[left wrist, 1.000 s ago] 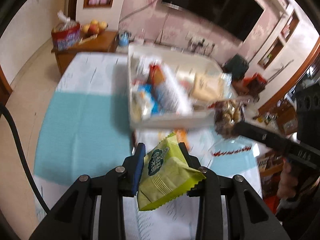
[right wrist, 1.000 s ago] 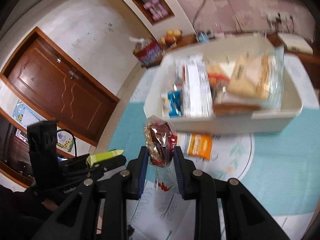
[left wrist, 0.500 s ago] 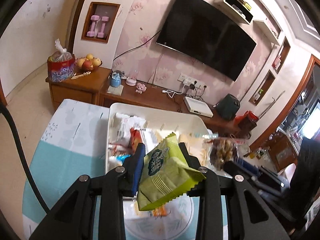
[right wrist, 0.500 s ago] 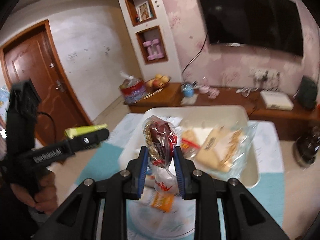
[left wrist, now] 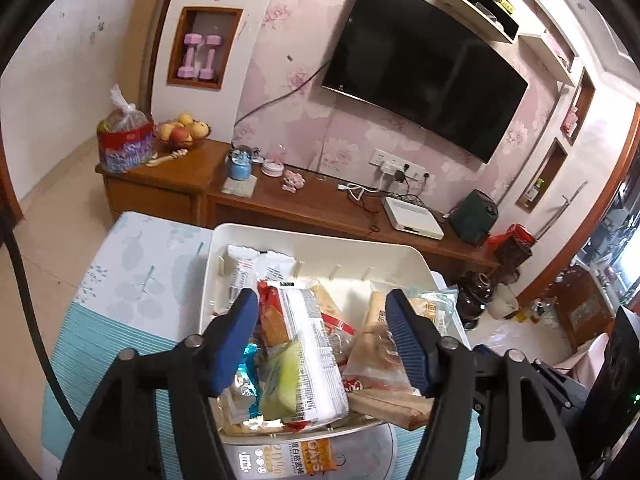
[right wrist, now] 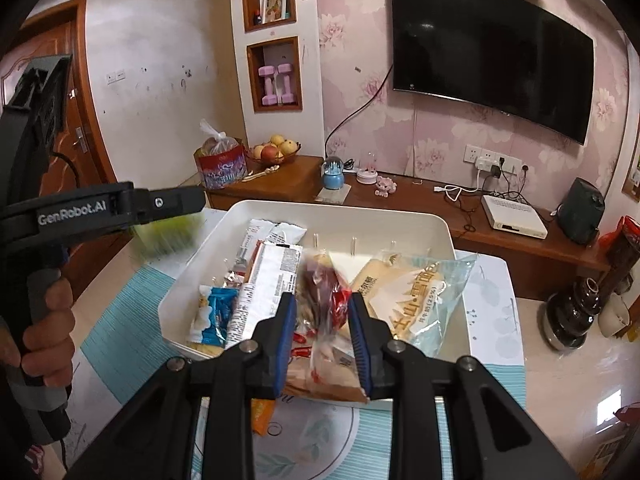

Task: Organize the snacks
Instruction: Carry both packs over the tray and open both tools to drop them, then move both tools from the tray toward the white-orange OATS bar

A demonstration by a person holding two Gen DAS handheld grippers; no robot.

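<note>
The left gripper (left wrist: 322,336) is opening and the green snack pack (left wrist: 280,380) is dropping into the white bin (left wrist: 320,240). The right gripper (right wrist: 322,334) is loosening around the red-brown snack bag (right wrist: 320,296) too.

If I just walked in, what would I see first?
A big white bin heaped with snack packets, in the middle of the blue-and-white table. Over it, the left gripper is opening and a blurry green packet is dropping in. The right gripper is opening around a red packet.
</note>
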